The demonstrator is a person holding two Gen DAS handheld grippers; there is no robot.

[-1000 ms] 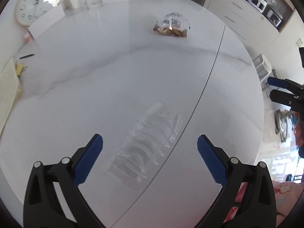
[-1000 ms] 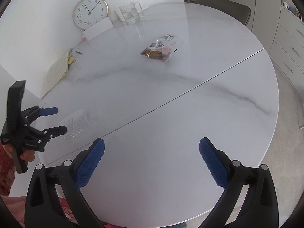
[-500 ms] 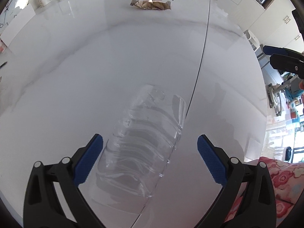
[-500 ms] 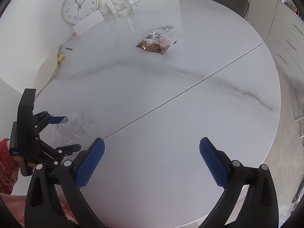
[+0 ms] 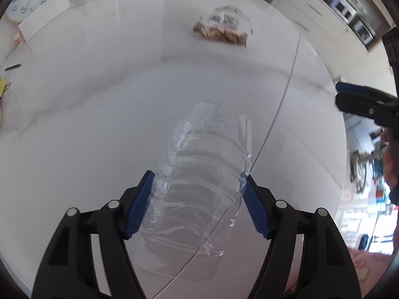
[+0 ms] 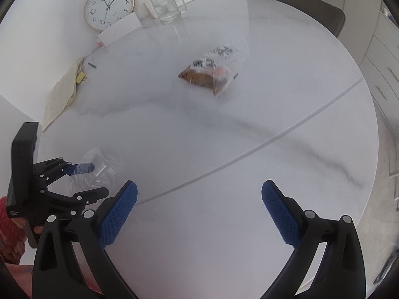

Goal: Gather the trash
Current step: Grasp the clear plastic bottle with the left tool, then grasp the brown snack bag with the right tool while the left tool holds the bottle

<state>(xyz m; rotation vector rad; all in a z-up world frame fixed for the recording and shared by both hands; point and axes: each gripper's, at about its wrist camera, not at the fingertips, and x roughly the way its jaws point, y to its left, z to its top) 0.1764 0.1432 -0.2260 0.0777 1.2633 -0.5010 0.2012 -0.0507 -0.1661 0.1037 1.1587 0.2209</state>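
A crushed clear plastic bottle (image 5: 202, 174) lies on the white marble table (image 5: 99, 99) near its front edge. My left gripper (image 5: 197, 206) points down over it; its jaws are closing and the blue pads (image 5: 138, 206) touch both sides of the bottle. From the right wrist view the bottle (image 6: 104, 167) shows between the left gripper's fingers at the lower left. A clear snack bag (image 6: 212, 72) with brown contents lies further back, mid-table. My right gripper (image 6: 199, 209) hovers open over bare table with nothing between its fingers.
A round clock (image 6: 108, 6), a white card (image 6: 119, 30) and a glass container (image 6: 168, 7) stand at the far left rim. An open notebook (image 6: 59, 99) and a pen (image 6: 91, 64) lie at the left. A grey chair (image 6: 306, 7) and cabinets lie beyond.
My left gripper came down over the bottle and its jaws narrowed from wide open until the pads met the bottle's sides. My right gripper drifted across the table, still open.
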